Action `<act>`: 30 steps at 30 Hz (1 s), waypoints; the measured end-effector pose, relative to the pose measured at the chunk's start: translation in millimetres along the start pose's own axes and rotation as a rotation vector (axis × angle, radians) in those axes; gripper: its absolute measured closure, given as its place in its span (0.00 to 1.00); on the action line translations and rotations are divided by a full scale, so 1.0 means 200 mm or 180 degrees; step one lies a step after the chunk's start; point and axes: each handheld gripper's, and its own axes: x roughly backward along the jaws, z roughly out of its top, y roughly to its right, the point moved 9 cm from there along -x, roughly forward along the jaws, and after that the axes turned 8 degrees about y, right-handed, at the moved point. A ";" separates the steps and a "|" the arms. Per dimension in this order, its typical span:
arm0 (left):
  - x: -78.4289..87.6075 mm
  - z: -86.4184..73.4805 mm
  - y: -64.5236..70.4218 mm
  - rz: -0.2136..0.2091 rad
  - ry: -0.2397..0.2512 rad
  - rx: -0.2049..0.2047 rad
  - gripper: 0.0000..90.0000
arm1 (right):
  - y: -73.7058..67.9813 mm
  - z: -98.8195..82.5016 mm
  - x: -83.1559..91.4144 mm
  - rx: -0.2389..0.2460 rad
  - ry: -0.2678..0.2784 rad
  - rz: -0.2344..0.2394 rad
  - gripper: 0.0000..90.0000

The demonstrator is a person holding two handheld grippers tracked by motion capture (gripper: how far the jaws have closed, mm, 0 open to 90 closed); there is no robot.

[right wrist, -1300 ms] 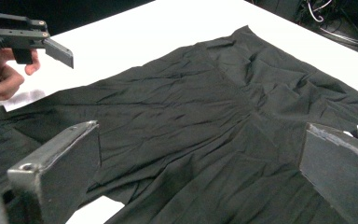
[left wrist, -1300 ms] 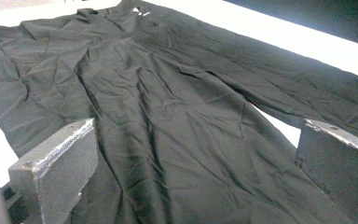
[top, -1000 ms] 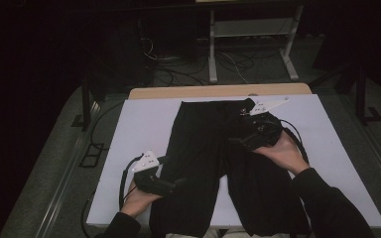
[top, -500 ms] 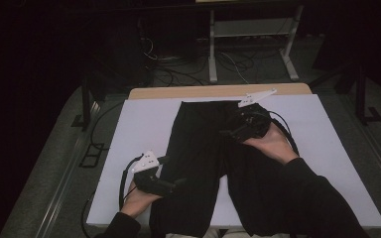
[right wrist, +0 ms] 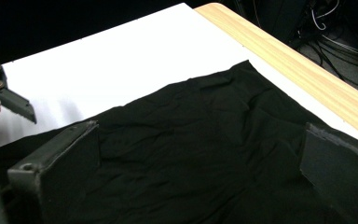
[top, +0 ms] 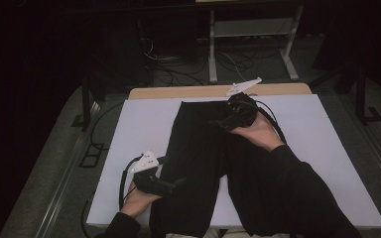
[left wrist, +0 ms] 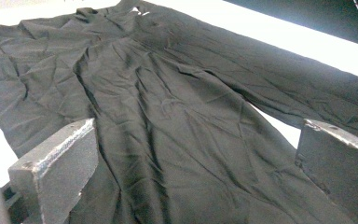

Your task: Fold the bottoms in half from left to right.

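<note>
White board (top: 327,144) covered the table, with a strip of light wood (top: 188,92) showing along the far edge. Dark floor and tangled cables (top: 178,64) lay behind it. A pair of black trousers (top: 198,148) lay flat on the white board, waist at the far end and legs running toward the person. The left gripper (top: 171,184) sat low at the outer edge of the left trouser leg, near the person. Its jaws were spread wide apart, with wrinkled black cloth (left wrist: 177,130) between them and nothing pinched. The right gripper (top: 224,123) hovered over the waist end of the trousers (right wrist: 191,154). Its jaws were spread wide too and held nothing. The person's right hand (top: 258,134) and dark sleeve (top: 297,193) lay over the right trouser leg.
</note>
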 end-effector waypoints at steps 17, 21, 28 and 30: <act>0.03 0.01 0.00 0.0024 0.0063 0.0042 0.00 | 0.08 0.04 -0.22 -0.0078 -0.0041 -0.0045 0.00; 0.03 0.01 0.00 0.0023 0.0073 0.0042 0.00 | 0.09 0.05 -0.25 -0.0099 -0.0046 -0.0063 0.00; 0.03 0.01 0.00 0.0013 0.0086 0.0061 0.00 | 0.12 0.05 -0.35 -0.0105 -0.0117 -0.0096 0.00; 0.03 0.01 0.00 0.0008 0.0080 0.0061 0.00 | 0.12 0.04 -0.38 -0.0086 -0.0147 -0.0117 0.00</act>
